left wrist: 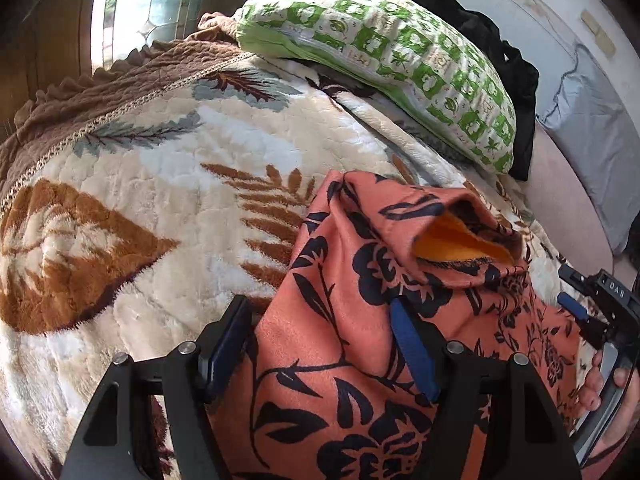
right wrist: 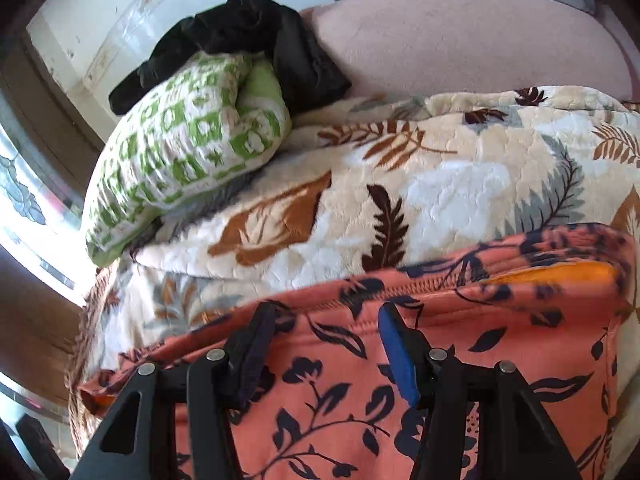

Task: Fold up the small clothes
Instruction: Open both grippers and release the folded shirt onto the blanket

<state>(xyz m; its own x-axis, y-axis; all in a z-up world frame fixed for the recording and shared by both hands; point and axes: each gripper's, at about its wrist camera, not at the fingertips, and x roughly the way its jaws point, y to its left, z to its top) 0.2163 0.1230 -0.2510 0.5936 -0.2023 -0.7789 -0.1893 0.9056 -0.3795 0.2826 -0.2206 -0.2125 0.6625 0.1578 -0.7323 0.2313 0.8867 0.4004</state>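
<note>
A small salmon-orange garment [left wrist: 352, 320] with a dark floral print and orange lining lies on the leaf-patterned blanket [left wrist: 160, 184]. My left gripper [left wrist: 320, 312] is open, its fingers set wide over the garment's left part. In the right wrist view, my right gripper [right wrist: 326, 316] is open over the same garment [right wrist: 480, 340], near its stitched upper hem. The right gripper [left wrist: 588, 312] also shows at the right edge of the left wrist view, held by a hand. A folded-over sleeve or opening shows the orange lining [left wrist: 452, 244].
A green-and-white checked pillow [left wrist: 380, 60] lies at the far side of the blanket, with a black garment [left wrist: 500, 64] behind it. A pink sheet [right wrist: 460, 40] and a grey pillow [left wrist: 592, 140] lie beyond. A window is at the left.
</note>
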